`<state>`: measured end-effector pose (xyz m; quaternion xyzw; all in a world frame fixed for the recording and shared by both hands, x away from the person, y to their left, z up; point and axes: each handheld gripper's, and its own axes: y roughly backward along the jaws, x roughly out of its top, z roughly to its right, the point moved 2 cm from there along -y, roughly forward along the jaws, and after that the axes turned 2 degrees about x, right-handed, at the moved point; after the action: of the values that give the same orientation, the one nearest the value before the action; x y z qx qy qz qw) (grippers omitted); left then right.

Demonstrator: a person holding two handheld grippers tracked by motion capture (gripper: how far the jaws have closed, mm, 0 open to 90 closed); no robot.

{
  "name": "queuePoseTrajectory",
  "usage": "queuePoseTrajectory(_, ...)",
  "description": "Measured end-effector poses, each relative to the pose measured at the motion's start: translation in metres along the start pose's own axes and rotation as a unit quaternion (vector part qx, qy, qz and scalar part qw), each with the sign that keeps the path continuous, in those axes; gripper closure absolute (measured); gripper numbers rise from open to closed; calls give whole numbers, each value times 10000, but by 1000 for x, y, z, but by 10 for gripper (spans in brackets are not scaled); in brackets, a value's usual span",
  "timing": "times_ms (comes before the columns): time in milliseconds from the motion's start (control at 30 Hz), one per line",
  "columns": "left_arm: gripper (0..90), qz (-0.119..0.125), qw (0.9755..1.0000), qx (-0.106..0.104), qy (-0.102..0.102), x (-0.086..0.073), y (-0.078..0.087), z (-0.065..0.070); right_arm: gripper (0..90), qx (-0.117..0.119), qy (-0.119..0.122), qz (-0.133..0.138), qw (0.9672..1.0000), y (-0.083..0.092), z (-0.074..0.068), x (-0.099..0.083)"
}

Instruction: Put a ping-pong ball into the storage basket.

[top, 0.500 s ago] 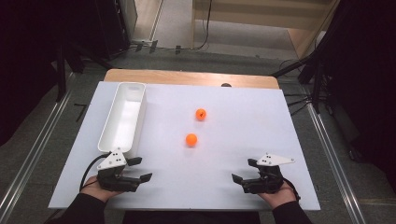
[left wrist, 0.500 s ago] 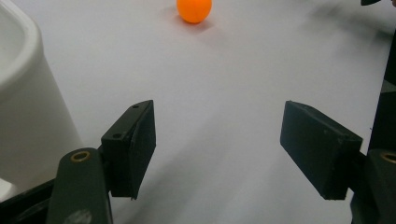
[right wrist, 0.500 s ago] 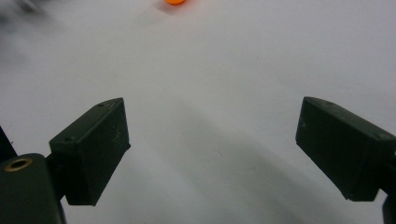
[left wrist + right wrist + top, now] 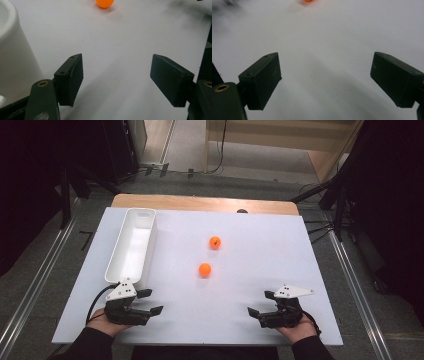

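While the white bin (image 4: 131, 245) sits empty, both claws (image 4: 150, 302) (image 4: 261, 304) gape, holding nothing.

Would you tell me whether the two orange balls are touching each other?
Apart. The high view shows bare white table between the nearer ball and the farther ball.

Two plain orange balls, nearer (image 4: 204, 269) and farther (image 4: 215, 242); white bin (image 4: 131, 245); white table sheet (image 4: 260, 250) with tan wooden edge beyond; black grippers, left (image 4: 148, 302), right (image 4: 260, 304).
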<state>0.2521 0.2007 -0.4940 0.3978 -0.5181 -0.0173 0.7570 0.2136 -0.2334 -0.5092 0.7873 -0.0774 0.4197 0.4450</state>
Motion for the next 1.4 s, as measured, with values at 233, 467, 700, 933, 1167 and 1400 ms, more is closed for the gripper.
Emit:
queuePoseTrajectory(233, 246, -27, 10000, 9, 33, 1, -1, 0, 84, -4, 9, -29, 10000, 0, 1, 0)
queuePoseTrajectory(467, 210, -86, 10000, -29, -10, 2, -2, 0, 84, -26, 57, -60, 10000, -1, 1, -1)
queuePoseTrajectory(700, 210, -68, 9999, -31, 87, 2, -2, -1, 84, -26, 69, -76, 9999, -1, 1, -1)
queuePoseTrajectory(933, 210, -75, 9999, -19, 122, 3, -2, 0, 84, -17, 58, -98, 9999, -1, 0, -1)
queuePoseTrajectory(1167, 213, -42, 9998, -92, 190, 4, -1, 1, 84, -20, 115, -104, 9999, -2, 0, -1)
queuePoseTrajectory(1400, 214, 31, 9996, -121, 266, 8, 1, 3, 84, -5, 118, -115, 9999, -2, 0, -2)
